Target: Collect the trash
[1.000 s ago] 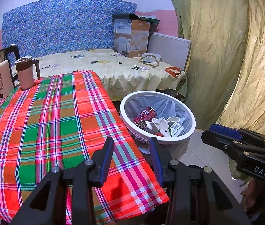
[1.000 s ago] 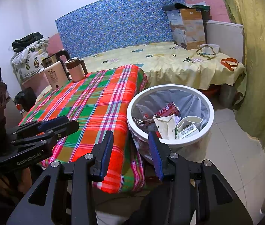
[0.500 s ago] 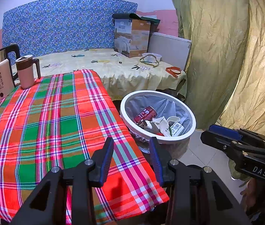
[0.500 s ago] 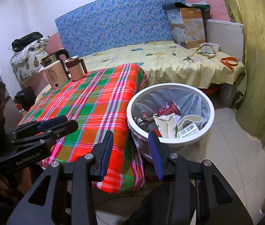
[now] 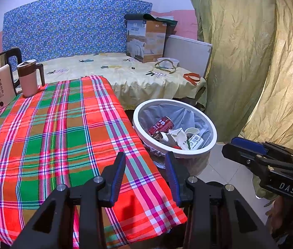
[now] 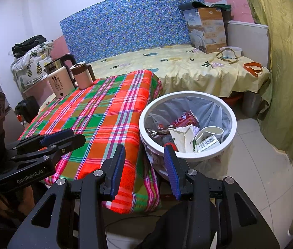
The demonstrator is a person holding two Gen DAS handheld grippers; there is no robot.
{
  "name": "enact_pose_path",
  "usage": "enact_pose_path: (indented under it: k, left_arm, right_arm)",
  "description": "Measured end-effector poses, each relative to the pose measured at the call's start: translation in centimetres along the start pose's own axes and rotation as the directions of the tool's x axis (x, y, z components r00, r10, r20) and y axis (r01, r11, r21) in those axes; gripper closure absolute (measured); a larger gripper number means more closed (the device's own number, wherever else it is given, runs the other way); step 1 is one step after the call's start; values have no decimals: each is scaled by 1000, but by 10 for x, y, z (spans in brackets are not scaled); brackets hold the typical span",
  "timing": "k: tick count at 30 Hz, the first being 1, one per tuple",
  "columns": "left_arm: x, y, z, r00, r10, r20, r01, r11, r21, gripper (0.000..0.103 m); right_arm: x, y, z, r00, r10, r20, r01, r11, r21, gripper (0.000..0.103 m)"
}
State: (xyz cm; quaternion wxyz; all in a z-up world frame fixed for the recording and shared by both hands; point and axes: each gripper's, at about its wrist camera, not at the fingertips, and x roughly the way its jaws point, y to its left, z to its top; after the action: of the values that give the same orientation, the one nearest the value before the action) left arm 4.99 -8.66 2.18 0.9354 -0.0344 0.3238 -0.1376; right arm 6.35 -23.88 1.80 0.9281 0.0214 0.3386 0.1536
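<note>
A white round trash bin (image 5: 208,124) (image 6: 232,122) with a grey liner stands on the floor beside the table. Inside lie a red can (image 5: 160,124) (image 6: 186,119), crumpled white paper (image 6: 182,137) and a barcoded white carton (image 6: 208,142). My left gripper (image 5: 145,159) hovers open over the near corner of the plaid tablecloth (image 5: 42,137), nothing between its blue pads. My right gripper (image 6: 144,152) hangs open and empty in front of the bin and the table's edge. Each gripper also shows side-on in the other's view, the right (image 5: 248,151) and the left (image 6: 63,139).
A kettle (image 5: 0,89) and a pink mug (image 5: 30,76) stand at the table's far left corner. Behind is a bed with a yellow sheet (image 6: 188,70), a cardboard box (image 5: 145,39) and small items. Yellow-green curtains (image 5: 250,62) hang on the right. Tiled floor (image 6: 260,176) lies around the bin.
</note>
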Motion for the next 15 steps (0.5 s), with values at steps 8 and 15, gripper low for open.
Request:
enact_pose_path:
  k: [8,15]
  left_arm:
    - [-1,-1,0,1000,3,5,-3,1000,10,62]
    - [-2,-4,-1,1000,24,4,-24,999,26,62]
  right_arm:
    - [0,0,-1,1000,-2,-3,2,1000,3,62]
    - [1,-1,-1,1000,-2,-5,2,1000,5,62]
